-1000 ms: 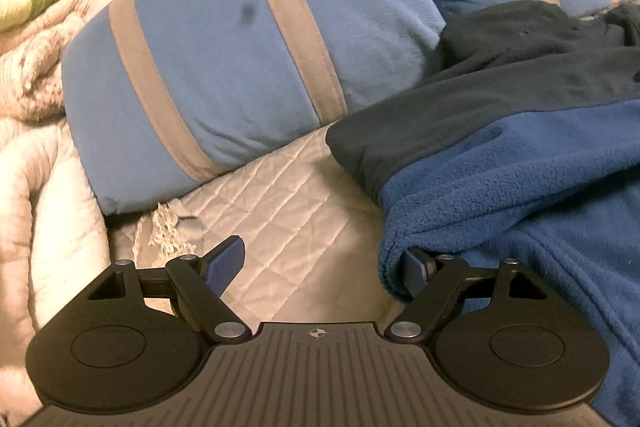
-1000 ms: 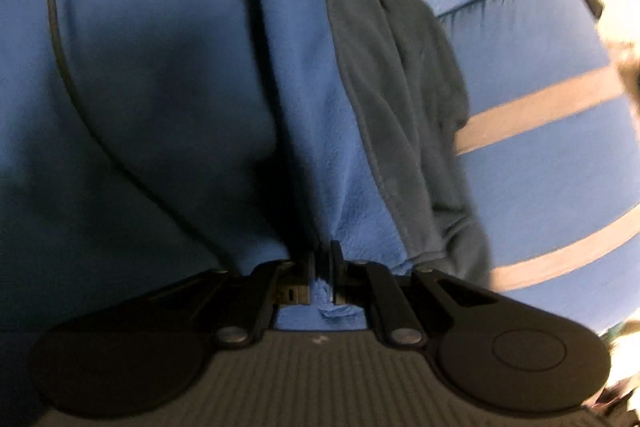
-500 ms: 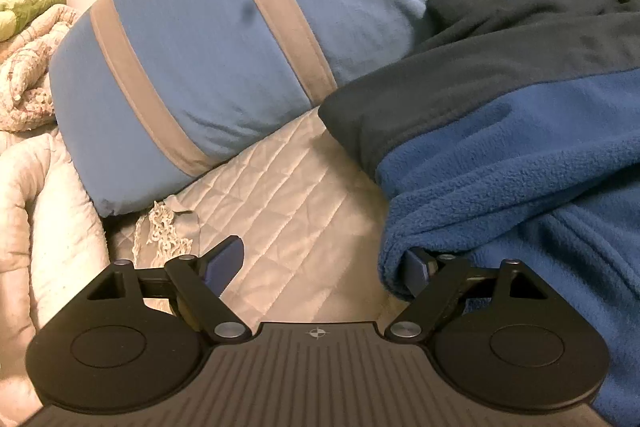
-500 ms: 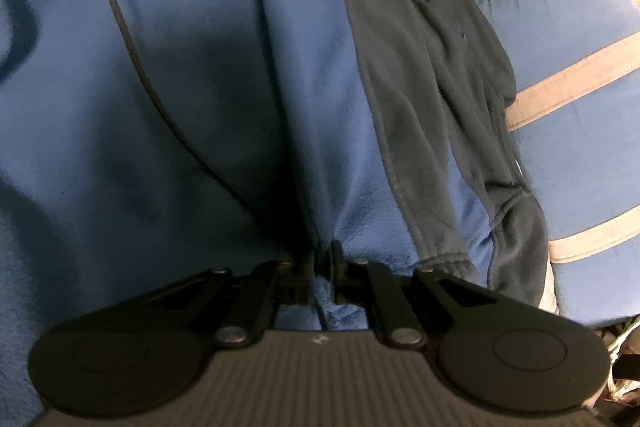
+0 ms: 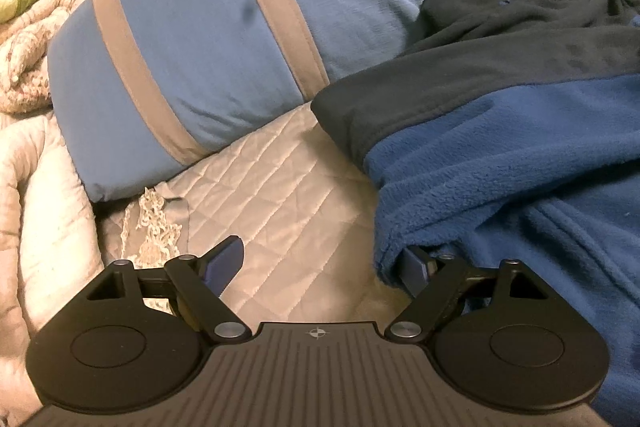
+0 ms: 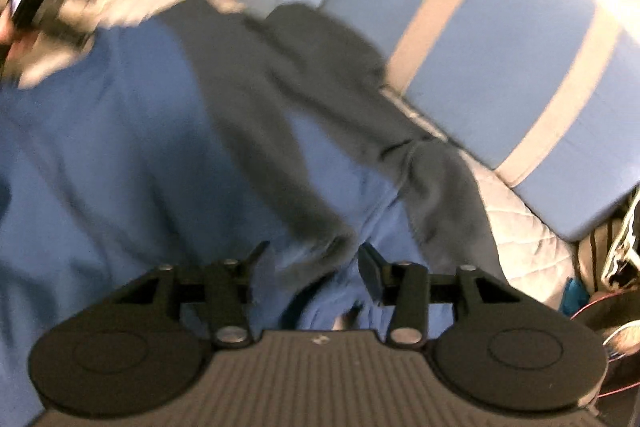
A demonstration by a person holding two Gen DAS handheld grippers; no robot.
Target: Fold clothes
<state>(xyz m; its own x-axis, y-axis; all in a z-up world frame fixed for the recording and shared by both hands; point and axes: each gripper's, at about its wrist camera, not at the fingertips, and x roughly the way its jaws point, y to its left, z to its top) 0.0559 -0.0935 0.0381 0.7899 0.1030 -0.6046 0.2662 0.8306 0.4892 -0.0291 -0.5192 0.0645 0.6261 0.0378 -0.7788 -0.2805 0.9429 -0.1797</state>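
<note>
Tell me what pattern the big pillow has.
Blue with wide grey-tan stripes; the pillow shows best in the left wrist view.

The fleece jacket (image 5: 520, 155) lies on the bed (image 5: 280, 195) to my right, pillows (image 5: 208, 59) behind it, blankets (image 5: 36, 163) far left.

My right tool (image 6: 310, 265) has its fingers spread apart, hovering over the blue fleece jacket (image 6: 132, 163). A dark grey panel (image 6: 256, 99) of that jacket runs diagonally up toward the blue pillow (image 6: 500, 67) with its tan stripes. To the right of the jacket I see the pale quilted bedcover (image 6: 524, 227). The whole view is smeared with blur.
</note>
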